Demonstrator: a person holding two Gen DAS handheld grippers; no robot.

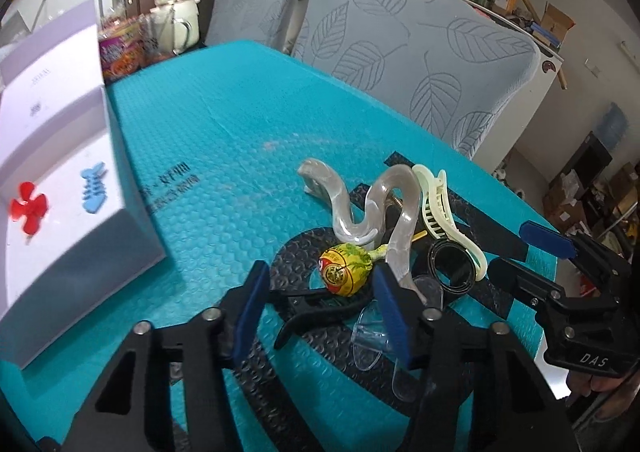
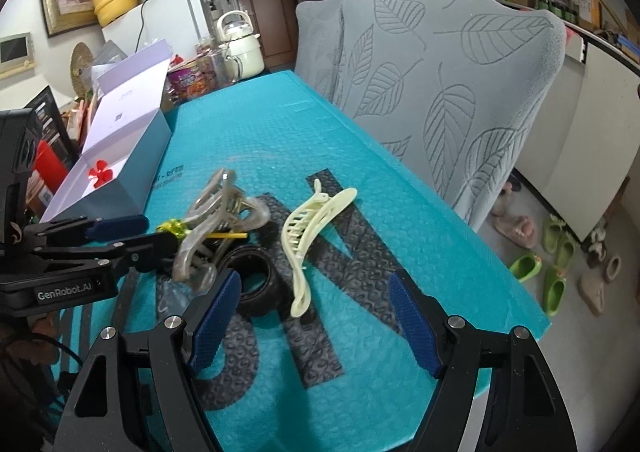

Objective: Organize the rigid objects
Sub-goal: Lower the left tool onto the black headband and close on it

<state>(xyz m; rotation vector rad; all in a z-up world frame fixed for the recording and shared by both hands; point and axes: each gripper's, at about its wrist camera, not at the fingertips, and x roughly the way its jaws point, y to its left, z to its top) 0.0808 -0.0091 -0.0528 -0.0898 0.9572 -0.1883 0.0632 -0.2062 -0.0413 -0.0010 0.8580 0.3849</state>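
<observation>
On your mat (image 2: 256,124) the box (image 2: 132,156) sits at the far left, holding a flower clip (image 2: 99,173) with a fishbone clip (image 1: 93,188) just to its right. The clutter lies nearer you: lollipop (image 1: 344,270) leftmost, wavy clip (image 1: 372,212) touching it behind, ring (image 2: 256,288) right of them, and long clip (image 2: 308,236) leaning on the ring's right side. Two chairs (image 2: 440,84) stand behind the mat.

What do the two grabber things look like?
Each hand-held gripper is black plastic with silver bolts and two flat blue ridged pads. The left hand-held gripper has white "GenRobot.AI" lettering on its side, seen from the right camera. The right hand-held gripper shows "DAS" in the left camera. A thin black cable hangs nearby.
</observation>
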